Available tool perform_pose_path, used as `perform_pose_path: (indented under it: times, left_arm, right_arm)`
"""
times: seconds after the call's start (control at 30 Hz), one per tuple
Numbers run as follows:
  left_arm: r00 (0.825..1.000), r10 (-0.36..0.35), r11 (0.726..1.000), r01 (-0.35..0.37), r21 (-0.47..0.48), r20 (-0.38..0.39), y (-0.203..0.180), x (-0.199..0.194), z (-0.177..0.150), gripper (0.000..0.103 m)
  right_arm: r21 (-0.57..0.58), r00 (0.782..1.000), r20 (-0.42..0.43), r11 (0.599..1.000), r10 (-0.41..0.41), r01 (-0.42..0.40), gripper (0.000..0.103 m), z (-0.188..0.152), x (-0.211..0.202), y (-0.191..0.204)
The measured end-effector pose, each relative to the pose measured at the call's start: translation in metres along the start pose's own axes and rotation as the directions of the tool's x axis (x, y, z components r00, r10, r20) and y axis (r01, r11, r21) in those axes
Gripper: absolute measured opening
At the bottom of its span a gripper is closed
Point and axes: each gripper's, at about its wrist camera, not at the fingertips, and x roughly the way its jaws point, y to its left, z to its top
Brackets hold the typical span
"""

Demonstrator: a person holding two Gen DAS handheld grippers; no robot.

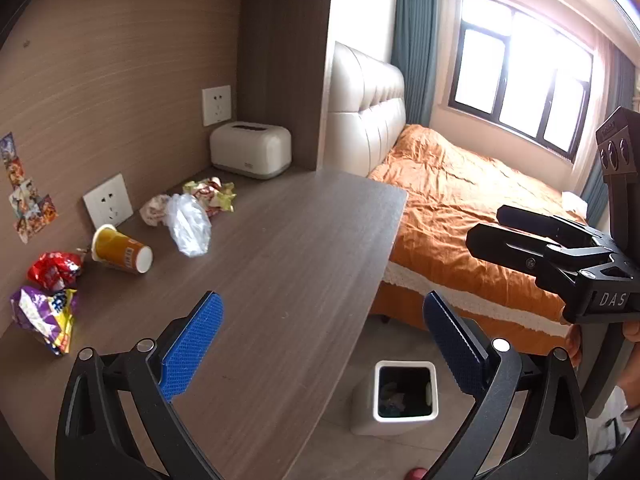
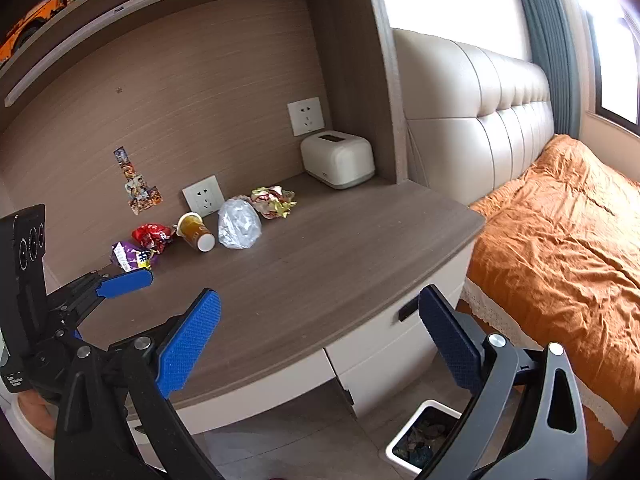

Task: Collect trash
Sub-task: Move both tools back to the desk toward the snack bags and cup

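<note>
Trash lies along the back of the wooden desk (image 1: pixel 280 264): a purple wrapper (image 1: pixel 44 316), a red wrapper (image 1: pixel 54 270), a tipped yellow paper cup (image 1: pixel 120 250), a clear plastic bag (image 1: pixel 188 224), a crumpled white paper (image 1: pixel 154 208) and a yellow-green wrapper (image 1: pixel 210 192). The same row shows in the right wrist view, with the cup (image 2: pixel 196 232) and bag (image 2: pixel 239 224). A white trash bin (image 1: pixel 404 390) stands on the floor by the desk, with scraps inside. My left gripper (image 1: pixel 320 340) is open and empty over the desk's front. My right gripper (image 2: pixel 316 340) is open and empty, over the desk edge.
A cream tissue box (image 1: pixel 251 155) stands in the desk's back corner. Two wall sockets (image 1: pixel 108 200) sit on the back panel. A bed with an orange cover (image 1: pixel 472 216) lies right of the desk. Drawers (image 2: pixel 384 344) sit under the desk.
</note>
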Motion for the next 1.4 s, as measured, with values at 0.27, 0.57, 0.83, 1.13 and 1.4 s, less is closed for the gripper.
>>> perform_pose_path:
  times: [0.27,0.57,0.83,1.13,1.4]
  left_arm:
    - [0.991,0.117,0.993,-0.117,-0.007,0.062,0.064,-0.044,0.011,0.098]
    - [0.979,0.199,0.980,-0.199,-0.016,0.051,0.137,-0.081,0.009,0.098]
    - [0.960,0.278,0.958,-0.273,-0.085,0.046,0.178,-0.094,0.010,0.098]
    - [0.918,0.398,0.909,-0.395,-0.135,-0.004,0.206,-0.076,0.009,0.098]
    - [0.887,0.456,0.861,-0.461,-0.214,-0.072,0.236,-0.037,0.005,0.098]
  right_arm:
    - [-0.080,0.996,0.020,0.994,0.081,-0.079,0.099,0.031,0.025,0.072]
    - [-0.118,0.992,0.039,0.986,0.120,-0.115,0.099,0.052,0.045,0.150]
    - [-0.166,0.986,0.029,0.973,0.165,-0.158,0.099,0.068,0.068,0.194]
    - [-0.215,0.969,-0.010,0.945,0.249,-0.245,0.099,0.080,0.110,0.205]
    - [-0.249,0.948,-0.083,0.915,0.307,-0.318,0.099,0.090,0.176,0.204]
